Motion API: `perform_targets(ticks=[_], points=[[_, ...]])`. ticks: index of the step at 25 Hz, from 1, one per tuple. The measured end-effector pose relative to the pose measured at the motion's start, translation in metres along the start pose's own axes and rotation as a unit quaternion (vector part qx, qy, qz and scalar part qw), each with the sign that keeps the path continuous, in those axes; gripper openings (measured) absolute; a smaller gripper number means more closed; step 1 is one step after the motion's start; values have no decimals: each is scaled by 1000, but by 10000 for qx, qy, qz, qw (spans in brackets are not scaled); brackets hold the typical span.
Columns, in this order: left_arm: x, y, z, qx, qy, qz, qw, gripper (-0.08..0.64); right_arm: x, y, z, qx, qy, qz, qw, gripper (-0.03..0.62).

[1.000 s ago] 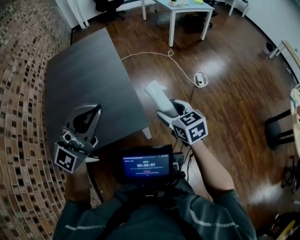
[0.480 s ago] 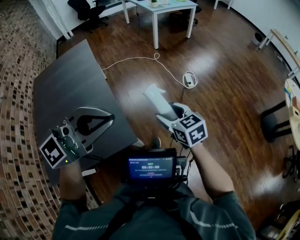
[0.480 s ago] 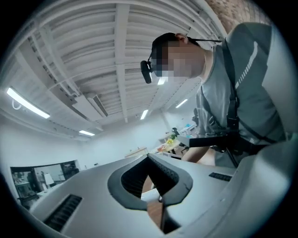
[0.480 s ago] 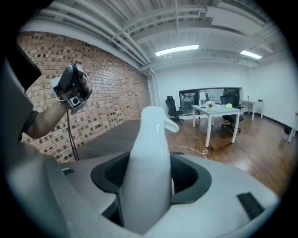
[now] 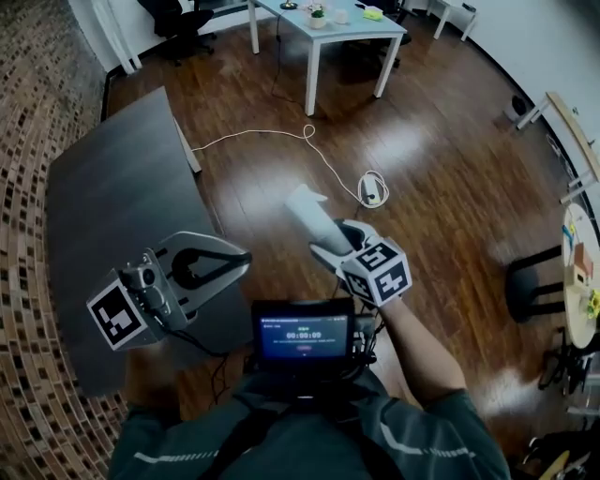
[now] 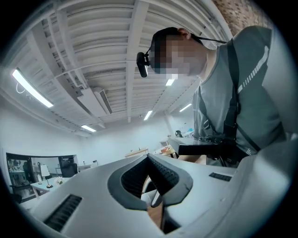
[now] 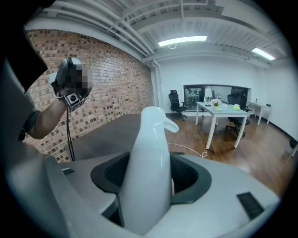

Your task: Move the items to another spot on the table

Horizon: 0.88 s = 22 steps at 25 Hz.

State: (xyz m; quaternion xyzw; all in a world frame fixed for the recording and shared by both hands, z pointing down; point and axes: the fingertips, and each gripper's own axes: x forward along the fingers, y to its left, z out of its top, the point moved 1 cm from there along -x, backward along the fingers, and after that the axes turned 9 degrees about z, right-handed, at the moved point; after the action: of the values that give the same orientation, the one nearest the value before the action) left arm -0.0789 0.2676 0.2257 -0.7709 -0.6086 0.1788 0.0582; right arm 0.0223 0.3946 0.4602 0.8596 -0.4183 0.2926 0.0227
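A smooth white bottle-shaped item (image 5: 306,210) with a small beak-like spout stands up between the jaws of my right gripper (image 5: 328,246), which is shut on its lower body. It hangs over the wooden floor, to the right of the dark table (image 5: 103,225). The right gripper view shows the same item (image 7: 150,153) filling the gap of the right gripper (image 7: 151,175). My left gripper (image 5: 241,260) points right over the table's near right edge, its tips together and nothing in it. In its own view the left gripper (image 6: 150,160) tilts up towards the ceiling and the person.
A white cable and a power strip (image 5: 373,188) lie on the floor beyond the item. A pale table (image 5: 349,26) and black office chairs (image 5: 178,14) stand at the far end. A small screen (image 5: 302,336) sits at the person's chest. A brick wall (image 5: 23,112) runs along the left.
The left gripper has swung from pointing ahead to pointing right. The view has drifted, so the dark table sits further left. The right gripper still holds the white item.
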Motion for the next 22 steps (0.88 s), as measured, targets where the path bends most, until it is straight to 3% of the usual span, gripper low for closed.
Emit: perform_targets(ticks=[7, 13, 16, 22], points=[[11, 49, -33, 70, 254, 138, 9996, -6, 46, -43, 42, -179, 170, 328, 9992, 279], [16, 88, -31, -122, 215, 517, 9984, -6, 71, -69, 76, -297, 200, 615, 9975, 279], [27, 97, -35, -5, 367, 609, 9975, -6, 82, -87, 93, -426, 196, 791, 9958, 279], [48, 136, -57, -117, 630, 1263, 9899, -6, 122, -128, 126, -655, 223, 1378, 9880, 279]])
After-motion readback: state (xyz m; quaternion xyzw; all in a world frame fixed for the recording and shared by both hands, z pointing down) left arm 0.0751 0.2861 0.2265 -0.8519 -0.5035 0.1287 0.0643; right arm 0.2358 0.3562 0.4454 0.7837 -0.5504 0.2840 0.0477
